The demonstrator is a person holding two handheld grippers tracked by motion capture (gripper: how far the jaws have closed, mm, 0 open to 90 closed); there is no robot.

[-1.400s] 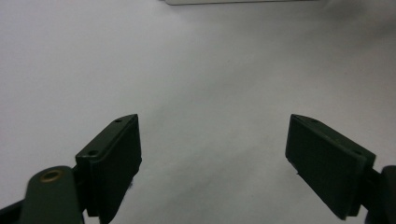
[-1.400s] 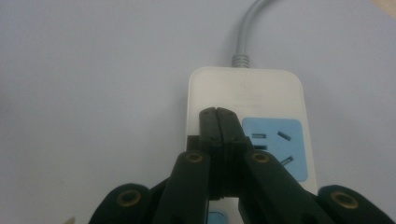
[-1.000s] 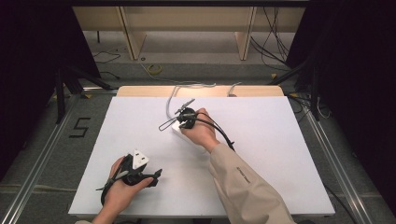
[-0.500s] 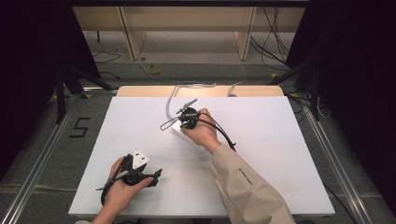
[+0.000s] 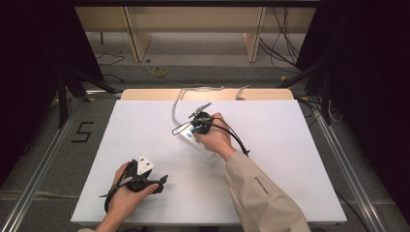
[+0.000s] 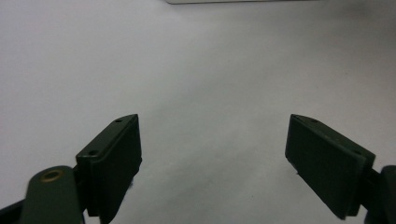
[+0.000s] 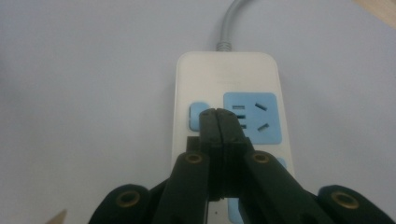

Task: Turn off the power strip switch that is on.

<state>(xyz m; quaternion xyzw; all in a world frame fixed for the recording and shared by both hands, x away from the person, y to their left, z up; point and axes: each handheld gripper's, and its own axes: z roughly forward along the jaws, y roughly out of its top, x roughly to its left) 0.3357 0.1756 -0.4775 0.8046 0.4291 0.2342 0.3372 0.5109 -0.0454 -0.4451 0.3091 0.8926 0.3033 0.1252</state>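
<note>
Right gripper [image 7: 218, 114] — jaws together — on power strip [image 7: 233, 74]'s blue button [image 7: 195, 115].

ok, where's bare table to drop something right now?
Free: the table's right half, from the right sleeve to the right edge; the far-left corner, left of the grey cord; the strip between left gripper and sleeve. Crowded: centre-far, where the shut right gripper sits on the power strip.
</note>
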